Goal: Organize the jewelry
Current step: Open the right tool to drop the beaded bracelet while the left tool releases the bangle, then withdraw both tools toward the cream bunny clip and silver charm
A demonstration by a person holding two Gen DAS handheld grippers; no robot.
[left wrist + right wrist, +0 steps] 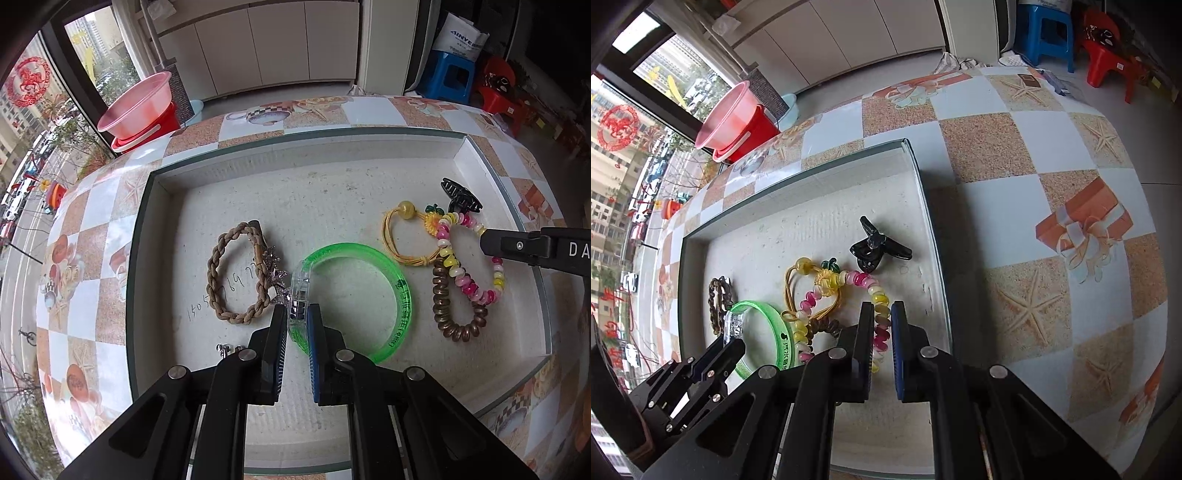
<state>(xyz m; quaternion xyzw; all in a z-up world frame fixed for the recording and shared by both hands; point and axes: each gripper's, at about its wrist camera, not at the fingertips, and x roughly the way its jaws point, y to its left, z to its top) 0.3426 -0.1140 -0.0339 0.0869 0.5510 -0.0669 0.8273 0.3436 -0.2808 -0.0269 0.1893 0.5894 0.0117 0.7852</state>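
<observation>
Left gripper fingers clamp the green bangle; right gripper fingers pinch the beaded bracelet.

Two close, downward wrist views, both sharing the tray.

Daylight is coming through a tall dark-framed window at the upper left, bearing a red paper-cut decoration. Pale flat-fronted cabinets are lining the far wall at top centre. A blue plastic stool and a red plastic stool are standing on the grey floor at upper right.
</observation>
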